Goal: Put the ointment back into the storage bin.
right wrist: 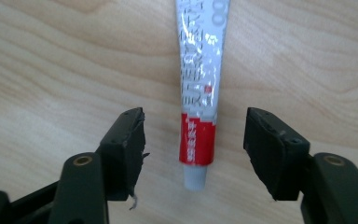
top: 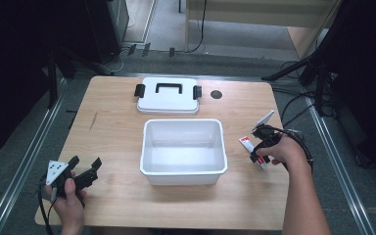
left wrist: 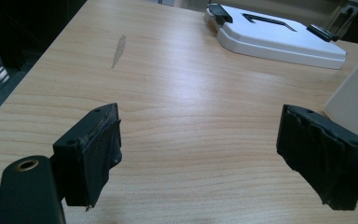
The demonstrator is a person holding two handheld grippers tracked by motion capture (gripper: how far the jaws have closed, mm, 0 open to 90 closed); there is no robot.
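Tongs first: the right tongs [right wrist: 193, 140] straddle the tube [right wrist: 199, 93], jaws partly apart, a gap showing on each side, pads not touching it. The tube lies flat on the surface [right wrist: 51, 60], its white cap toward the tongs, just right of the white bin [top: 182, 151]. The left tongs [left wrist: 198, 154] gape wide over bare wood, nothing between them, left of the bin and near its front corner. Beyond the bin lies its white lid [top: 168, 95], black handle up, with a clip at each end.
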